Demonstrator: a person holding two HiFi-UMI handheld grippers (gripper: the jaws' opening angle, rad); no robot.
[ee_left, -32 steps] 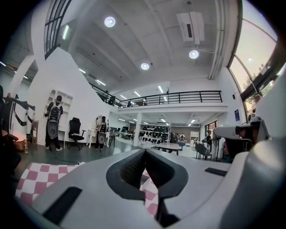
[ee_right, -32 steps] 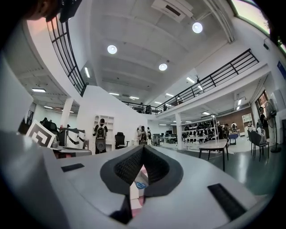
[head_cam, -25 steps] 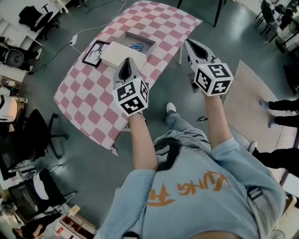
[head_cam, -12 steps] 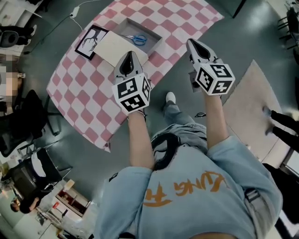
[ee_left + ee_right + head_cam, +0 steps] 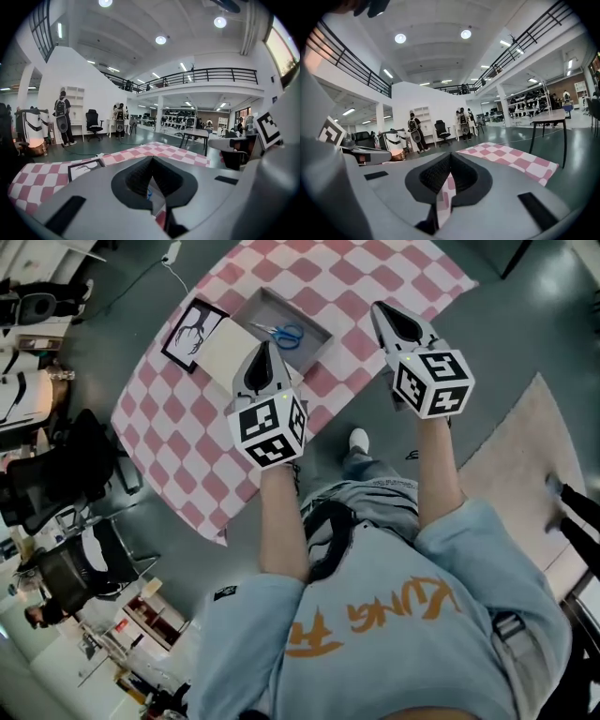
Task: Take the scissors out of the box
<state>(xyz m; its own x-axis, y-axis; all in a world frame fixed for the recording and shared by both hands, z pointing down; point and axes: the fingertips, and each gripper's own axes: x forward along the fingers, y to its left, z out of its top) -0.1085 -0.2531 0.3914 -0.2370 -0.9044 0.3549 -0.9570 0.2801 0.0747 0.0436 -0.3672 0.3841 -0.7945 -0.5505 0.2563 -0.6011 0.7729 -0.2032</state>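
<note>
A grey open box (image 5: 316, 330) sits on the pink-and-white checked table (image 5: 187, 442). The blue-handled scissors (image 5: 287, 334) lie inside it. The box's pale lid (image 5: 223, 348) rests to its left, partly hidden by my left gripper (image 5: 265, 347). That gripper is shut and empty, with its tip over the near edge of the box and lid. In the left gripper view a bit of blue from the scissors (image 5: 148, 193) shows below the closed tips of the left gripper (image 5: 151, 159). My right gripper (image 5: 379, 308) is shut and empty, to the right of the box over the table's near edge.
A black-framed drawing (image 5: 192, 332) lies left of the lid. Office chairs (image 5: 70, 474) stand on the floor at the left, and a beige rug (image 5: 525, 446) lies at the right. A cable (image 5: 141, 268) runs across the floor beyond the table. People stand (image 5: 62, 122) far off.
Both grippers have moved forward and lower toward the table. The left tip now reaches the box's near edge. Both stay shut.
</note>
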